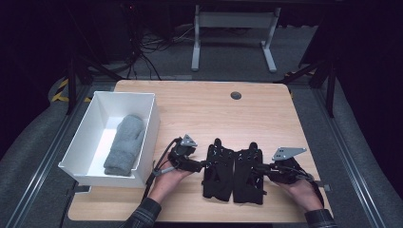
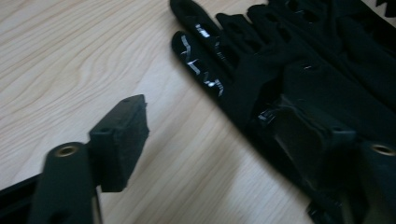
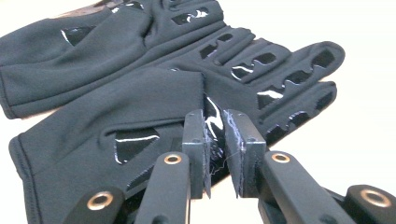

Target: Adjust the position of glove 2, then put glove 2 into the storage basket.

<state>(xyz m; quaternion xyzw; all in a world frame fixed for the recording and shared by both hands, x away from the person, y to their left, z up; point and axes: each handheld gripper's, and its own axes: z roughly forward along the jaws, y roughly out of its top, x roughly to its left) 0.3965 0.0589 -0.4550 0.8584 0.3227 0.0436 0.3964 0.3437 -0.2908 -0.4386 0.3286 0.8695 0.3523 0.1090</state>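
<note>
The right tongs (image 3: 215,154) pinch the right glove's (image 1: 248,172) edge narrowly; the left tongs (image 2: 224,140) stand wide, one pad on the left glove (image 1: 218,171). Both gloves lie side by side on the bench (image 1: 199,109). That thin pinch could slip free when lifted.

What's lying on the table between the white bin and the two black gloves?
In the high view, the left gripper and the hand holding it lie between the white bin and the black gloves; otherwise it's bare wooden tabletop.
</note>
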